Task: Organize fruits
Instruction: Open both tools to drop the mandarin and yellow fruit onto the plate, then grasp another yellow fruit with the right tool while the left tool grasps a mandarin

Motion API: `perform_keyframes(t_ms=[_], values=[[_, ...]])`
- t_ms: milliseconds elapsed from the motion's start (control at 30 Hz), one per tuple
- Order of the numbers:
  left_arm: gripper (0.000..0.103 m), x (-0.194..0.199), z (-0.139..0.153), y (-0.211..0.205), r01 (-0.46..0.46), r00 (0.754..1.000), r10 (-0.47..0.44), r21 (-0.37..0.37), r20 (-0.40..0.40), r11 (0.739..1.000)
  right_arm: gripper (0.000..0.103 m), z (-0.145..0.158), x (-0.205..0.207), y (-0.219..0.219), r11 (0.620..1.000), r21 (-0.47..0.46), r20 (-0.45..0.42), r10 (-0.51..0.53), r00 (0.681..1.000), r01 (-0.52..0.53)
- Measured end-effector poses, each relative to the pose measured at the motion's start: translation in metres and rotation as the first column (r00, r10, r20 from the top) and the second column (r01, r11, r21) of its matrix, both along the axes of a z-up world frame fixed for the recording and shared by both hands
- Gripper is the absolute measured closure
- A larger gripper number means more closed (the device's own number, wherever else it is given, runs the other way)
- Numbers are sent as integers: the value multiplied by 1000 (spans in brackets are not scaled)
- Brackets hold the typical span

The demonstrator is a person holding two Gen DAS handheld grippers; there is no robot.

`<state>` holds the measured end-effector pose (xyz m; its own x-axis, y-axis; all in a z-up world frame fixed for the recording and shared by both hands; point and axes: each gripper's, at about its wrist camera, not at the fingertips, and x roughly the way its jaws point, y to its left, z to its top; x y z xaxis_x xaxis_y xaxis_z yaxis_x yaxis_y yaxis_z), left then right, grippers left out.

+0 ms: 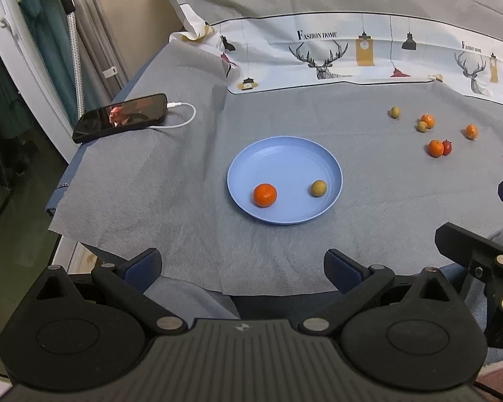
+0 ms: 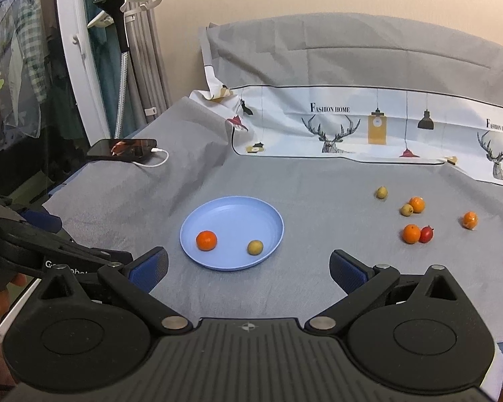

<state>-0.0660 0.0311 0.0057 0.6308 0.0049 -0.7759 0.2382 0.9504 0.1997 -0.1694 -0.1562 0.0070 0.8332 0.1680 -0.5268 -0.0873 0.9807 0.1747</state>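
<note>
Holding an orange [image 1: 265, 195] and a green fruit [image 1: 318, 188] so far, the blue plate [image 1: 285, 154] looks barely filled, both hand-held grippers, left [image 1: 243, 264] and right [image 2: 248, 266], gape empty, and the loose fruits [image 1: 435, 148] to its right remain on the grey-covered table [image 1: 184, 184].

Dim, soft light (fisheye-warped edges)
</note>
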Motion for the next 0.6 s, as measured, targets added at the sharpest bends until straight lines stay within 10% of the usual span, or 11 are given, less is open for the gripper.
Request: perform_keyframes(t_ms=[600], values=[[0, 48, -10, -12, -20, 996, 18, -30, -83, 999, 1, -21, 34, -24, 995, 64, -72, -65, 995, 70]])
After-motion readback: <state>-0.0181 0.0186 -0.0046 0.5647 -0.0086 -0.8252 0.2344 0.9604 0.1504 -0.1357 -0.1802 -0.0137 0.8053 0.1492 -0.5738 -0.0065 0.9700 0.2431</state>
